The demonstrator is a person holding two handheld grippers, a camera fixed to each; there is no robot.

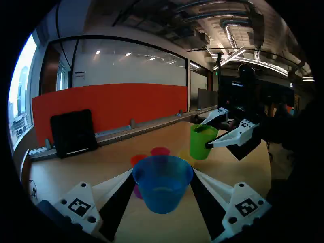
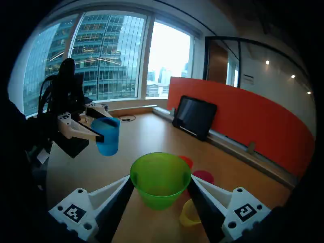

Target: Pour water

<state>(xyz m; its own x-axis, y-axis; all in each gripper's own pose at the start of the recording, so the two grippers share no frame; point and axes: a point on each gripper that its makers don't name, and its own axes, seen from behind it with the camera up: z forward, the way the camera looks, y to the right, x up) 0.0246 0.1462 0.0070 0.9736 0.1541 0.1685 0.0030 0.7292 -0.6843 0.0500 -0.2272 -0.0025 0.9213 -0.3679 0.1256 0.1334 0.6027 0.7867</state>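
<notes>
Clamping the translucent blue plastic cup (image 1: pixel 163 194) at its upper wall, the left gripper (image 1: pixel 163 178) holds it upright above the wooden desk (image 1: pixel 227 174); the right gripper (image 2: pixel 160 180) pinches a translucent green plastic cup (image 2: pixel 160 194). Both seem light, thin and squashable, so grip gently below the rim. The right gripper view adds the blue cup's side profile.

Close opposed views, shared desk (image 1: pixel 113 153)
</notes>
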